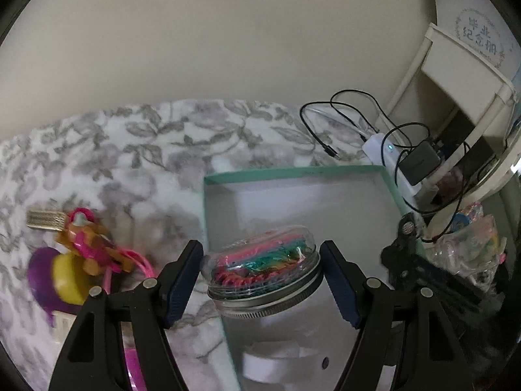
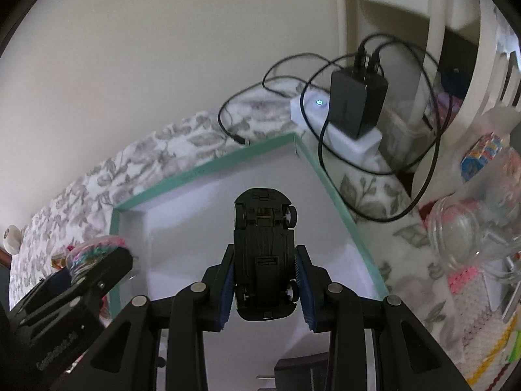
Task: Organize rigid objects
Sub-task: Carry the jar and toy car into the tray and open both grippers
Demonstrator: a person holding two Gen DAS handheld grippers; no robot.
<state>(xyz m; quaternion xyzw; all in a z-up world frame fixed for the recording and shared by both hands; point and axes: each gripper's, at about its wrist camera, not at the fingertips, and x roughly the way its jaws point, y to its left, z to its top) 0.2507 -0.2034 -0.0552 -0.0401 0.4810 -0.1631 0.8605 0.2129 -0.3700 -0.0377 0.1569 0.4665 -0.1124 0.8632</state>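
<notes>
The left gripper (image 1: 262,285) is holding a small clear jar (image 1: 263,277) by its metal screw band, the blue pads pressing on either side of it, and the jar is hanging tilted over the near left part of a shallow white box with a teal rim (image 1: 293,174); coloured crochet or yarn pieces in pink, teal and red are showing through its domed clear top. The right gripper (image 2: 265,288) is pinching a black toy car (image 2: 263,254) between its blue pads, underside facing the camera, nose pointing away, wheels showing at both ends, and the car is hovering above the white floor of the same box (image 2: 208,169). In the right wrist view the left gripper (image 2: 75,280) with its jar is sitting at the box's left edge. The box is lying on a grey leaf-patterned blanket (image 1: 114,150). To the left of the box, on the blanket, a pink and orange plastic toy (image 1: 94,244) is lying beside a purple and yellow piece (image 1: 55,277). Behind the far right corner of the box a white power strip (image 2: 345,133) with a lit indicator is carrying a black charger (image 2: 356,102) with black cables looping around it
</notes>
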